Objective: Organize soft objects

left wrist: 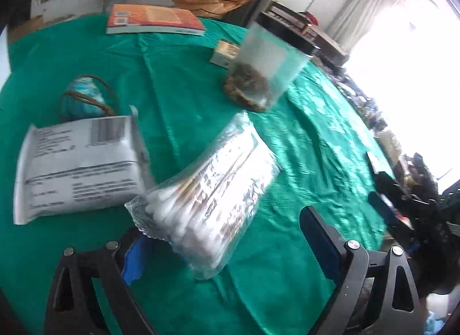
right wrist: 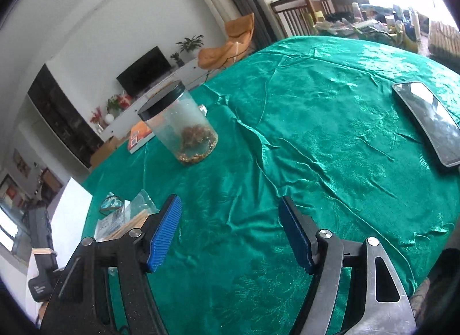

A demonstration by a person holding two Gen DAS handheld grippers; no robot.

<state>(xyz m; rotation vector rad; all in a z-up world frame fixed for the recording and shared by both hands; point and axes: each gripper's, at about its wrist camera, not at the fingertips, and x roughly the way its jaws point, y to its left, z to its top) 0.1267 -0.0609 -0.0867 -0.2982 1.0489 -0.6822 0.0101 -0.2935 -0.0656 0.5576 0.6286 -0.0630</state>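
Little sorted, by my judgement. My left hand-held gripper (left wrist: 221, 245) stands wide open, the bag of cotton swabs (left wrist: 207, 194) lying between its fingers, ungripped. The white soft pack (left wrist: 77, 168) lies beside it, near the small basket (left wrist: 86, 99) (holding one blue item). My right hand-held gripper (right wrist: 230, 234) hangs open, empty, over the worktop (right wrist: 316, 148).
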